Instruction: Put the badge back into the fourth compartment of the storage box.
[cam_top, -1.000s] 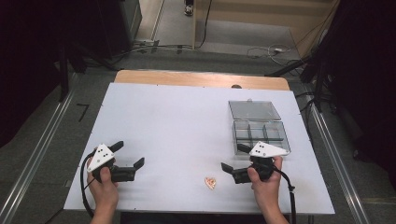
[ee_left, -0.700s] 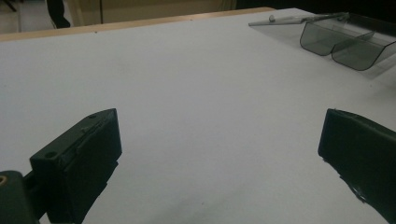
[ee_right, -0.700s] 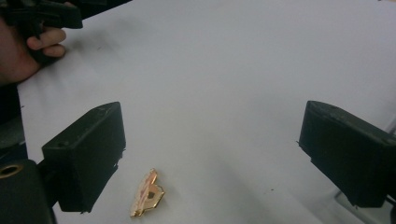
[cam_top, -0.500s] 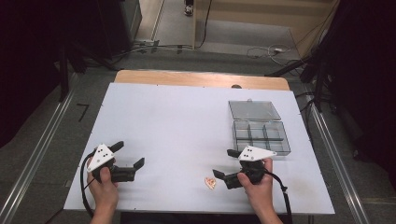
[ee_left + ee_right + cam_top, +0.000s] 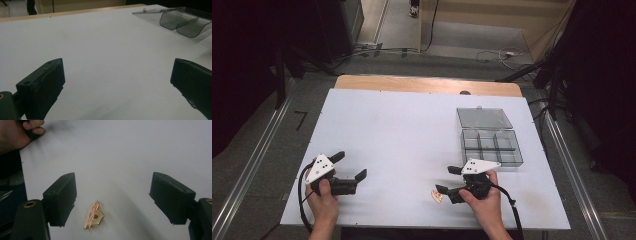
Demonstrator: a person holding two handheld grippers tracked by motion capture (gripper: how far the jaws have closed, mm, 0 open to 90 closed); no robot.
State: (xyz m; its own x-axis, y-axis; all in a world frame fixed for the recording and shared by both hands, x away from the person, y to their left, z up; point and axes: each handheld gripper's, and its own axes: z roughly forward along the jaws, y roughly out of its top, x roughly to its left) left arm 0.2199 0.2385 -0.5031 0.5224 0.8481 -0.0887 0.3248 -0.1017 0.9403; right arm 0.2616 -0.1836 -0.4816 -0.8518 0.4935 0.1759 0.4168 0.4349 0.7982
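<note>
Gold clip (image 5: pixel 93 215) lies btwn right gripper (image 5: pixel 113 197) jaws, spread wide.

My table (image 5: pixel 412 135) is covered by a white sheet, with a strip of bare wood showing along the far edge. On the sheet at my right sits a clear grey plastic box (image 5: pixel 491 147) divided into compartments, its lid (image 5: pixel 484 118) folded open flat on the far side and touching it. Near the edge closest to me, well apart from the box, lies 1 small flat gold-and-pink piece (image 5: pixel 93 215), resting directly on the white surface (image 5: pixel 105 50).
</note>
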